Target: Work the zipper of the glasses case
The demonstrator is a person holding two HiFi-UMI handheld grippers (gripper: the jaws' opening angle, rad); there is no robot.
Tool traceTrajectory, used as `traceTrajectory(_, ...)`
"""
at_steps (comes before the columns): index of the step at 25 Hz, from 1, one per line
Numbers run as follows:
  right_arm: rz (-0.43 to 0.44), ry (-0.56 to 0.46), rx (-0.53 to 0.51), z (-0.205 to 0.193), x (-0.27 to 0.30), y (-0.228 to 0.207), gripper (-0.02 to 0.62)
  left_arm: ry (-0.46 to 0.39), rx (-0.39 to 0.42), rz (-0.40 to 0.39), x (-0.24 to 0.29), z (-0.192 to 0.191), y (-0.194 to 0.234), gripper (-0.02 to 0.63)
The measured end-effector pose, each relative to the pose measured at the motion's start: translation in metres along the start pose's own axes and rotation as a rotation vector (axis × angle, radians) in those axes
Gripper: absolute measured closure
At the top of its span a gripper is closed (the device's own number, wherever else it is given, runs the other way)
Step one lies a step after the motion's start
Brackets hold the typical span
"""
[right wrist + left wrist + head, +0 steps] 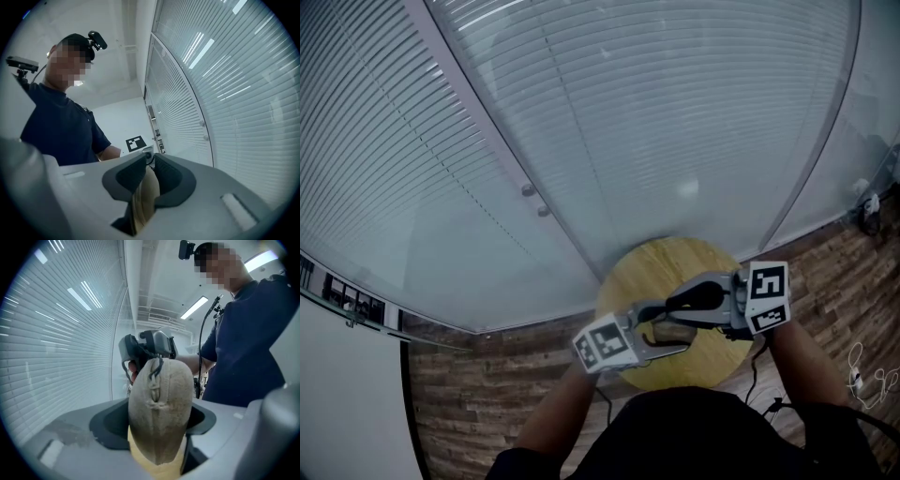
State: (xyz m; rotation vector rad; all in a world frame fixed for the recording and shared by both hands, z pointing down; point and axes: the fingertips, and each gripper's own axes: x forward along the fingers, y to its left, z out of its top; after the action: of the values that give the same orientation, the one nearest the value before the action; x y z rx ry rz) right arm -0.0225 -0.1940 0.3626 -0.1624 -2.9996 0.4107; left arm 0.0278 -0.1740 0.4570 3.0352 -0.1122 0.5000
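Over a round wooden table [661, 267] the two grippers hold a tan fabric glasses case [671, 331] between them. In the left gripper view the case [161, 423] stands end-on between the jaws of my left gripper [159, 437], which is shut on its body. The zipper seam runs up the middle to a dark cord pull [156, 370]. My right gripper [149, 347] reaches in at the far end, where the cord leads. In the right gripper view the jaws of my right gripper [149, 160] stand narrow, pinching the zipper pull, with the case [146, 199] edge-on below.
A curved glass wall with horizontal blinds [581, 122] runs behind the table. Dark plank flooring [478, 394] surrounds the table, with cables [862, 375] on it at the right. The person's arms and dark shirt [694, 436] fill the near side.
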Motion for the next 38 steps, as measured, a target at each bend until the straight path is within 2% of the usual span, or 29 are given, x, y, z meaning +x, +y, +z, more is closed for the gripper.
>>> traceTrajectory(4, 0.005, 0.001, 0.005, -0.002, 0.001, -0.006, 0.545, 0.035, -0.012, 0.005, 0.002, -0.004, 0.012, 0.286)
traceTrajectory(6, -0.002, -0.027, -0.002, 0.002, -0.002, -0.009, 0.576, 0.055, -0.013, 0.015, 0.003, -0.005, 0.017, 0.288)
traceTrajectory(11, -0.025, -0.087, -0.014, 0.006, -0.011, -0.011, 0.583, 0.070, -0.045, 0.030, 0.001, -0.013, 0.022, 0.293)
traceTrajectory(13, -0.030, -0.108, -0.018, 0.010, -0.012, -0.012, 0.583, 0.038, -0.068, 0.024, -0.003, -0.010, 0.021, 0.296)
traceTrajectory(18, -0.021, -0.159, -0.029, 0.013, -0.012, -0.007, 0.584, -0.106, -0.156, -0.030, -0.005, 0.007, 0.014, 0.299)
traceTrajectory(28, 0.039, -0.283, 0.049, 0.025, -0.025, -0.003, 0.586, -0.143, -0.139, -0.061, -0.003, 0.021, 0.006, 0.302)
traceTrajectory(38, 0.074, -0.339, 0.070, 0.035, -0.031, 0.003, 0.586, -0.178, -0.149, -0.087, -0.005, 0.028, 0.002, 0.305)
